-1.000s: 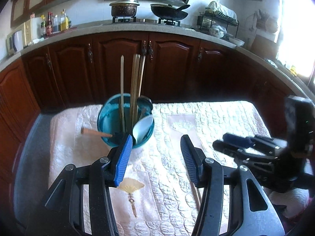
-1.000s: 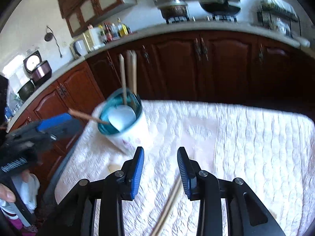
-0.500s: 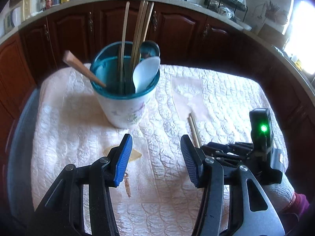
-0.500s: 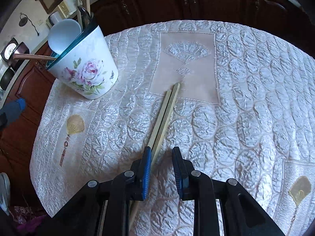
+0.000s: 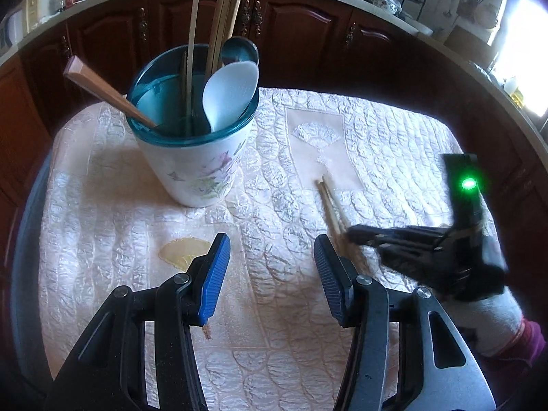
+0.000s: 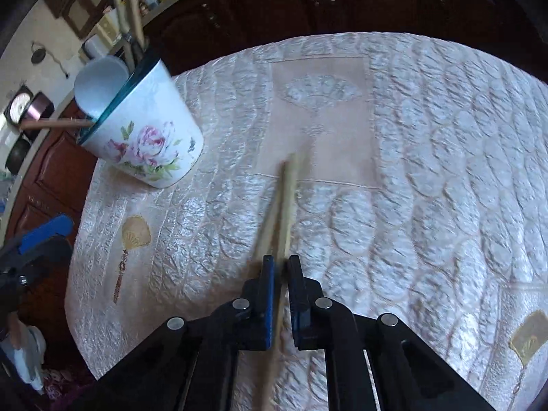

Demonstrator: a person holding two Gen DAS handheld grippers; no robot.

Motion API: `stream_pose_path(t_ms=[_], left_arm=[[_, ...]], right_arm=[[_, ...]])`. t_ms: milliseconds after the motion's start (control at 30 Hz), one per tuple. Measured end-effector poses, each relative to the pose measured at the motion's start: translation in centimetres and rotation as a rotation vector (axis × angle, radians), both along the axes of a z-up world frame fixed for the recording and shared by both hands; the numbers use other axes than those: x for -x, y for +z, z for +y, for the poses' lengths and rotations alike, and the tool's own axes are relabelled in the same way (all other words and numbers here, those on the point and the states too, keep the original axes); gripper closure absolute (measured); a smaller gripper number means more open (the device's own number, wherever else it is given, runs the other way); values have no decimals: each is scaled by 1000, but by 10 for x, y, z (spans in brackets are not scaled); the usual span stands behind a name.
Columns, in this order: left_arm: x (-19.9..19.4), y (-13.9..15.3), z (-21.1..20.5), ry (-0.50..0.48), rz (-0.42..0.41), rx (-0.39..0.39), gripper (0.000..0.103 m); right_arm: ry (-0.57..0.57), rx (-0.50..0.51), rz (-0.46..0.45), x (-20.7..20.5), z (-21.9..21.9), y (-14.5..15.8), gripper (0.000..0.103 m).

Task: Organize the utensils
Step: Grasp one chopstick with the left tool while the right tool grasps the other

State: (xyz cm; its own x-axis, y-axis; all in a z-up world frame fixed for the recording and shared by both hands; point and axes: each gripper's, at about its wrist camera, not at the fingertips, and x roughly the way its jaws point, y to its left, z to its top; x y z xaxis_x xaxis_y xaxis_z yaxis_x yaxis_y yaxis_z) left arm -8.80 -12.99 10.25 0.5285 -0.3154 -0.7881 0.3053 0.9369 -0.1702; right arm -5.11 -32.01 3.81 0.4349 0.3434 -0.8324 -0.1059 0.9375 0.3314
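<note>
A pair of pale wooden chopsticks lies on the quilted cloth, right of a floral cup. My right gripper is down on their near end, shut, its blue pads pressing a stick; motion blur hides whether both are caught. In the left wrist view the right gripper bites the chopsticks from the right. My left gripper hovers open and empty over the cloth in front of the cup. That cup holds long chopsticks, a white spoon, a metal spoon and a wooden handle.
The cream quilted tablecloth covers a small table with dark cabinets close behind it. A gloved hand holds the right gripper at the table's right edge. The counter behind carries bottles, pots and a dish rack.
Both grippers dropped toward the table and tilted down. The right jaws narrowed from open to shut around the chopsticks' near end. The left jaws kept the same gap.
</note>
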Motion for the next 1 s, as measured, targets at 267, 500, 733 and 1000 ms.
stream_pose_path(t_ms=[267, 500, 733, 1000], left_arm=[[-11, -11, -23, -38, 56, 28, 52], [-25, -22, -68, -127, 70, 5, 52], [-43, -36, -93, -137, 98, -44, 52], [-58, -47, -104, -137, 116, -64, 52]], right_arm=[[-117, 51, 33, 29, -50, -1, 97], [-125, 35, 1, 37, -67, 14, 80], [-132, 21, -27, 28, -83, 29, 80], [-120, 46, 0, 21, -90, 25, 79]])
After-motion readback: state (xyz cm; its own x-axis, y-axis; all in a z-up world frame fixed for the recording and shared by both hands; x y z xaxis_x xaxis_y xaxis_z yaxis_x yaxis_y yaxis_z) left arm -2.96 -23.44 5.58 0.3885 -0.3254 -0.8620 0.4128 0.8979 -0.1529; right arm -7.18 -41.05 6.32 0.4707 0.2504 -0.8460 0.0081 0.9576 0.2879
